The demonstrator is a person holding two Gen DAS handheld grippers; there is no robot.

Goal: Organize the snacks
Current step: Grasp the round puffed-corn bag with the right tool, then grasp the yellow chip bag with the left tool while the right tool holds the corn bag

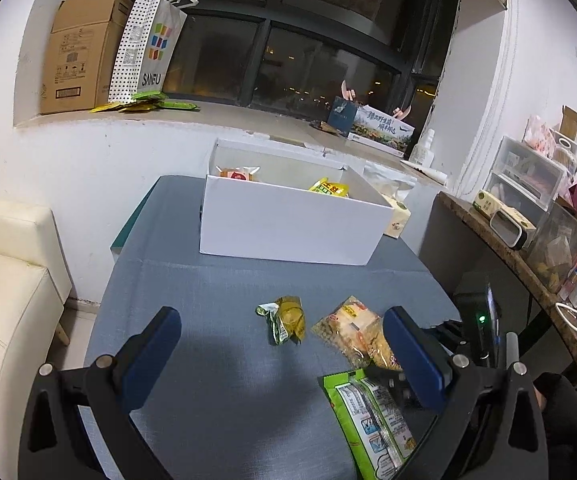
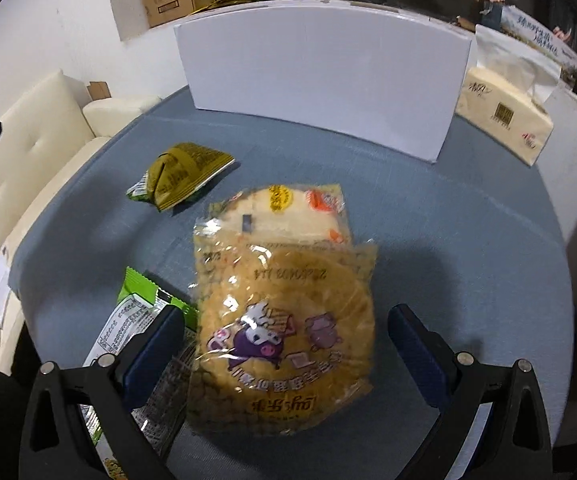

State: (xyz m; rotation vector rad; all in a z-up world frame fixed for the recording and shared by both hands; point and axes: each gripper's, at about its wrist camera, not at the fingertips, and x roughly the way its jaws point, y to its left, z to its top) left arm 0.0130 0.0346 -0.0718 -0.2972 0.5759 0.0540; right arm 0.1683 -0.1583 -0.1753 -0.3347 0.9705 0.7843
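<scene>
A white box [image 1: 288, 224] stands at the far end of the blue table [image 1: 208, 280], with an orange packet [image 1: 238, 174] and a yellow packet [image 1: 328, 188] inside. On the cloth lie an olive packet [image 2: 184, 176], a clear cracker pack [image 2: 288, 216], a yellow cracker pack [image 2: 284, 320] overlapping it, and a green pack [image 2: 136, 312]. My right gripper [image 2: 284, 312] is open and straddles the yellow cracker pack, its pads just clear of the wrapper. My left gripper [image 1: 282, 316] hovers open over the near table, holding nothing. The olive packet [image 1: 286, 318] lies beyond it.
A tissue pack [image 2: 504, 116] sits right of the box. A cream sofa [image 1: 4, 300] borders the table's left side. A cluttered wooden shelf [image 1: 528, 240] stands to the right. The window sill [image 1: 228, 116] behind holds a cardboard box [image 1: 80, 52] and a paper bag [image 1: 152, 44].
</scene>
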